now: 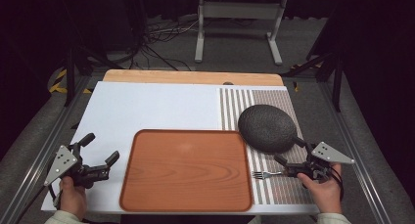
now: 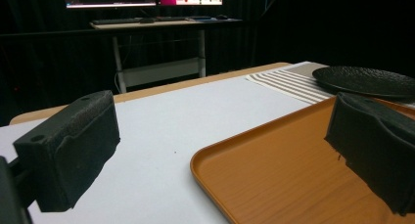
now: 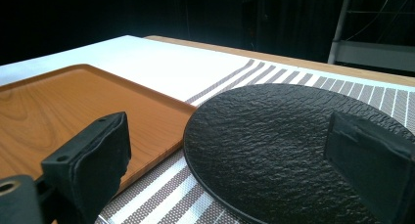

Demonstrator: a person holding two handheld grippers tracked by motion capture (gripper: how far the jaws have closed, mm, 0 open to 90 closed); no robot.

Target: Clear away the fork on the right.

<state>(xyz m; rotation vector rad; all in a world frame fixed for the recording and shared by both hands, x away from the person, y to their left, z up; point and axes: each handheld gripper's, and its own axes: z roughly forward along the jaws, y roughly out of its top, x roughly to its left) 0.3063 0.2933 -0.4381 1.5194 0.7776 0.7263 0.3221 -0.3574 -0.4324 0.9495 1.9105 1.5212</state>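
Jaws of right gripper (image 1: 288, 153) wide open, empty, at the black plate's (image 1: 267, 127) near rim — straddle that rim squarely before closing; left gripper (image 1: 100, 153) also open, empty.

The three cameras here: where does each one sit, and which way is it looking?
High view: above the person's side, looking forward and down on the table; forearms, hands, left tongs, right tongs show.
Left gripper view: rides the left tongs, low, facing the wooden tray; two black jaws.
Right gripper view: rides the right tongs, facing the black plate; two black jaws.
Shared: tray, plate, and striped mat appear in all three.
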